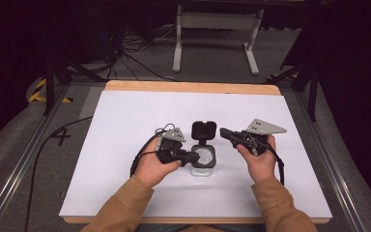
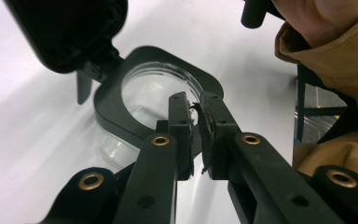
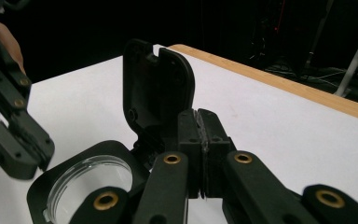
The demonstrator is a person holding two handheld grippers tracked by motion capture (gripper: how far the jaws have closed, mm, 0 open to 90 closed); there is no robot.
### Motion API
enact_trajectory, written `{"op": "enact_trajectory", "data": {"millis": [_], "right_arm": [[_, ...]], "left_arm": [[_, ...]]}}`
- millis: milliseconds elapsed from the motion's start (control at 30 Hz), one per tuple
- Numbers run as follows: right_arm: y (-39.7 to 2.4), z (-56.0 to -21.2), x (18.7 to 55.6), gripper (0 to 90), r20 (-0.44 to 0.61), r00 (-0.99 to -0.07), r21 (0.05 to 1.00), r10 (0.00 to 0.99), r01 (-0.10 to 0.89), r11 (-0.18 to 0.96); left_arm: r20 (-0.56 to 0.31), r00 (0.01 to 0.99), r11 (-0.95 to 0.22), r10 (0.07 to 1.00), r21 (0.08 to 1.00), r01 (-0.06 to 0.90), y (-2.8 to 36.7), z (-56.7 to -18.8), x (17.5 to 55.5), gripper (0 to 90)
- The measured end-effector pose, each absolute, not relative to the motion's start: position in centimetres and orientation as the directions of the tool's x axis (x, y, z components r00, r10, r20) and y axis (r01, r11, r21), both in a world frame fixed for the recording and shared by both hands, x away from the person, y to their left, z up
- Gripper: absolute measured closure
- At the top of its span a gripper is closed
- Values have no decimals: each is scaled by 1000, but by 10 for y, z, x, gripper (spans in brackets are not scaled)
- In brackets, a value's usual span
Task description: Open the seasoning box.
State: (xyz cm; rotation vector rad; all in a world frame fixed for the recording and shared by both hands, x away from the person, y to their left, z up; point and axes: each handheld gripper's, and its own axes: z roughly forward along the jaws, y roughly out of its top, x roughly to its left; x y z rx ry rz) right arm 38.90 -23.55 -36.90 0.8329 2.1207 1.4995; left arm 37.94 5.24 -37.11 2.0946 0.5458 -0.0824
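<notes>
A clear jar point(image 1: 204, 166) with a black square collar point(image 2: 116, 112) stands mid-table, and its hinged black lid point(image 1: 204, 130) is flipped upright at the far side. My left gripper point(image 1: 193, 157) reaches in from the left, with its tips point(image 2: 197, 100) over the collar's near rim. Its jaws stand a narrow gap apart, with only frayed pad material between them. My right gripper point(image 1: 222, 131) is shut and empty. Its tips point(image 3: 198, 114) sit just right of the raised lid point(image 3: 156, 79), near the hinge. The left gripper point(image 3: 32, 158) also shows over the collar point(image 3: 42, 186).
A white sheet point(image 1: 125, 125) covers the table, which has a wooden far edge point(image 1: 188, 87). Beyond it stand a grey metal frame point(image 1: 217, 21) and floor cables point(image 1: 135, 53). Metal rails point(image 1: 29, 150) run along both sides.
</notes>
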Motion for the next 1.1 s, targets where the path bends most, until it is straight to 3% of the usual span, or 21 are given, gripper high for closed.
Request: {"op": "enact_trajectory", "data": {"millis": [400,1100], "right_arm": [[-250,-361,382,857,3,-732,933,682,247,262],[-286,-350,389,720,27,-676,920,736,305,246]], "left_arm": [[-241,863,-404,444,806,432,95,-354,388,753],[-212,760,-355,615,785,507,159,-357,394,666]]}}
